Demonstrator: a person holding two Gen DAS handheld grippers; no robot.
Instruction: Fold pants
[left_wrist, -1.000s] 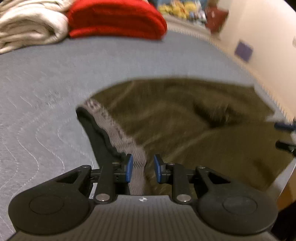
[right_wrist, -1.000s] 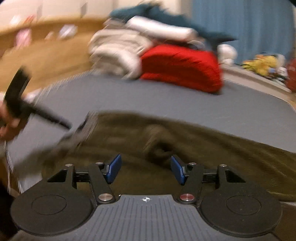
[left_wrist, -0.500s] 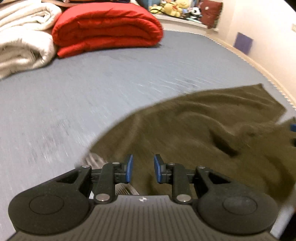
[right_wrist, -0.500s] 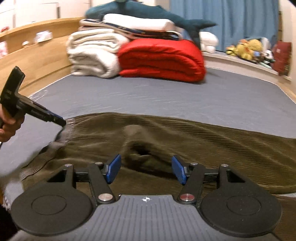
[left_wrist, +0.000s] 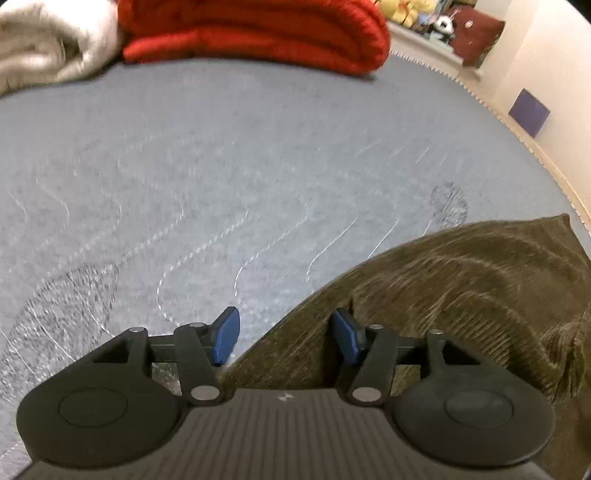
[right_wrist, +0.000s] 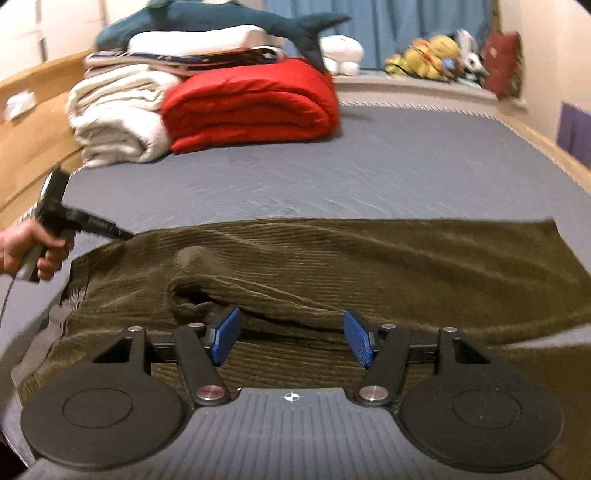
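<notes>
Olive corduroy pants lie folded lengthwise across the grey mattress, waistband at the left, leg ends at the right. In the left wrist view the pants fill the lower right. My left gripper is open over the waist edge, holding nothing; it also shows in the right wrist view at the top left corner of the pants. My right gripper is open above a rumpled fold in the near leg, holding nothing.
A folded red blanket and white blankets are stacked at the far end of the mattress. A plush shark lies on top. Soft toys line the window ledge. A wooden bed frame runs along the left.
My left gripper has opened and let go of the waistband, which now lies on the mattress. The pants have been laid down flatter. My right gripper has stayed open.
</notes>
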